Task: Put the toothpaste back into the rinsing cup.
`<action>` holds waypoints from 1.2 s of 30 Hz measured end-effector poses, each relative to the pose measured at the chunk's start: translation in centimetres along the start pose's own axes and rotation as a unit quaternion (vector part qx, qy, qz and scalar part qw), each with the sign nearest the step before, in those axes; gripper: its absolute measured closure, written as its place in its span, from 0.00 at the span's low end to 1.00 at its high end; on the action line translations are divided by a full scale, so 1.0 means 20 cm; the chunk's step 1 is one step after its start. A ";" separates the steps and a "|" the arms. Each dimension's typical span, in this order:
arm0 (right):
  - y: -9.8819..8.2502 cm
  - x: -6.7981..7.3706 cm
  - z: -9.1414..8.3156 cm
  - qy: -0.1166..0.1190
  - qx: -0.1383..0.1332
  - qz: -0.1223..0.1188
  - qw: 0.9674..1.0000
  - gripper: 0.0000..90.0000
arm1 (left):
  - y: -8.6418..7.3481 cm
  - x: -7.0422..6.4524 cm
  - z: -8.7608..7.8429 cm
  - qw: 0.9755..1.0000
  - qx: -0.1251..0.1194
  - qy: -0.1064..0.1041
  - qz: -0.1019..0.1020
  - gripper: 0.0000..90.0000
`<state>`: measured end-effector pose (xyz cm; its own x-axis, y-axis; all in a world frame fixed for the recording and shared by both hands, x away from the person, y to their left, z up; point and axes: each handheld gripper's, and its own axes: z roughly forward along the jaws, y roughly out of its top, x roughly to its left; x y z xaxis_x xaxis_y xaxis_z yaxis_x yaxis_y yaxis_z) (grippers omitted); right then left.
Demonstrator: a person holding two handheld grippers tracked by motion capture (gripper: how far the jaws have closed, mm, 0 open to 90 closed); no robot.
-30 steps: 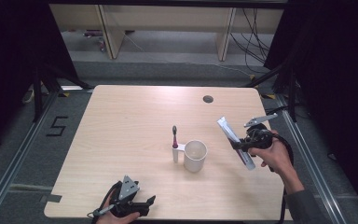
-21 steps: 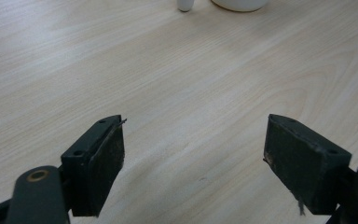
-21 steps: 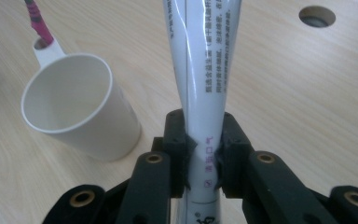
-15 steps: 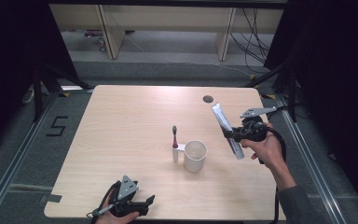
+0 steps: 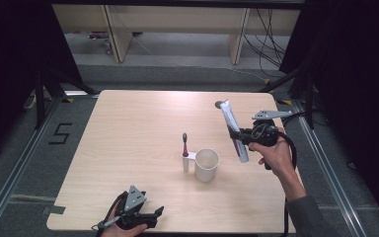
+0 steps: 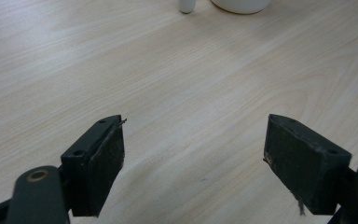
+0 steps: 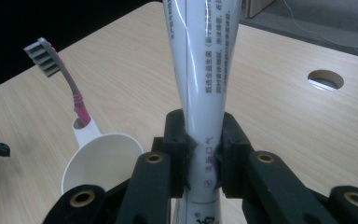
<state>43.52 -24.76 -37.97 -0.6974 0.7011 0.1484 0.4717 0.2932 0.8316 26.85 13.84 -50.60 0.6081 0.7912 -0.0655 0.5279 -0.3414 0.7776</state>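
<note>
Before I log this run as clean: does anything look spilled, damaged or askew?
Nothing stands out. The toothpaste tube is clamped in the right tool, intact. The cup stands upright with the toothbrush in its handle slot; the table shows no spill.

Glossy plastic tube (image 7: 200,70), matt wood-grain table (image 5: 128,138)
</note>
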 end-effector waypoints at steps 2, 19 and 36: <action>0.00 0.01 0.01 0.006 -0.005 0.006 1.000 0.85 | 0.00 0.00 0.00 1.000 0.002 -0.003 0.000 0.22; 0.03 0.06 0.04 0.026 -0.062 0.021 0.997 0.85 | 0.00 0.00 0.00 1.000 0.006 -0.001 0.005 0.22; 0.08 0.16 0.12 0.055 -0.094 0.012 0.994 0.85 | -0.01 0.00 0.01 1.000 0.010 -0.004 0.006 0.22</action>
<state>43.32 -20.56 -37.53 -0.7464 0.6288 0.2179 0.3871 0.1439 0.9107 26.85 13.74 -50.78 0.6192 0.7829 -0.0607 0.5320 -0.3613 0.7658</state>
